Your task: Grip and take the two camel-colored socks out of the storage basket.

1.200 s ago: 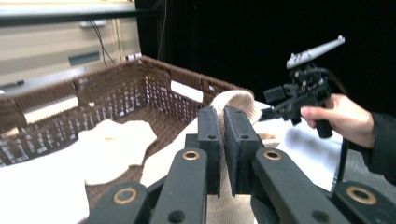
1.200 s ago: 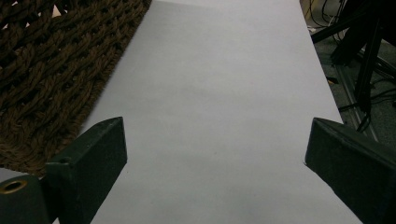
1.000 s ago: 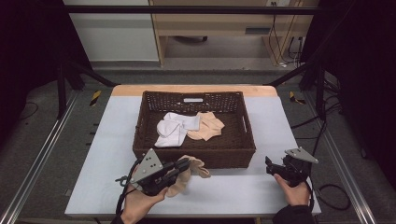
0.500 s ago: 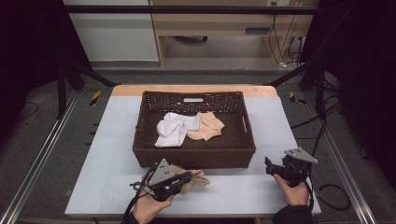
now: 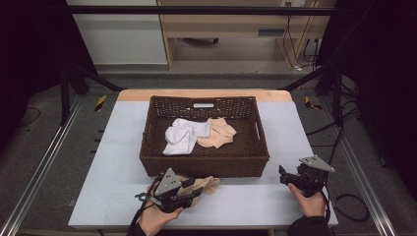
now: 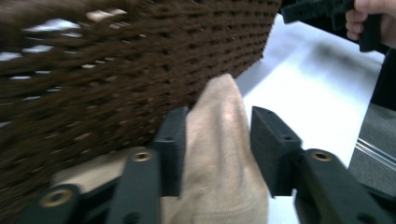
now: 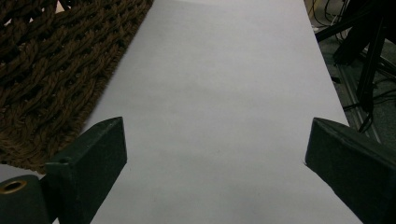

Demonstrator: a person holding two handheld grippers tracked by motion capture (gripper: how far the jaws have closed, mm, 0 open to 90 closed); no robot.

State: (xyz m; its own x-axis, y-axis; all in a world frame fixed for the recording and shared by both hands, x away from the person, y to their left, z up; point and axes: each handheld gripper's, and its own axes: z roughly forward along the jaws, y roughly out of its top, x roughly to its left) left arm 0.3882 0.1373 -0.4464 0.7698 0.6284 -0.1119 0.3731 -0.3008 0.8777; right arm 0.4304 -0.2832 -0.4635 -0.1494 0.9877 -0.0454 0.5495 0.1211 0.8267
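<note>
Left tongs (image 5: 194, 189) sit low on the table (image 5: 123, 147), just in front of the basket (image 5: 204, 164). Jaws have just been opening: a tan sock (image 5: 204, 184) lies between them, but in the left gripper view (image 6: 217, 149) there's a gap between the right-hand pad and the sock (image 6: 219, 154), so it isn't clamped. The left-hand pad is at the sock's edge; can't tell if it touches. The sock rests on the table, its far end against the basket's front wall (image 6: 116, 79).

Right tongs (image 5: 290, 176) rest on the table off the basket's front right corner, well apart from the left tongs. Jaws are spread wide in the right gripper view (image 7: 215, 154), with bare table (image 7: 219, 93) between them and the basket corner (image 7: 51, 70) just beside the left jaw.

Inside the basket, beyond the left tongs: a white sock (image 5: 184, 135) and another tan sock (image 5: 219, 133), touching each other.
</note>
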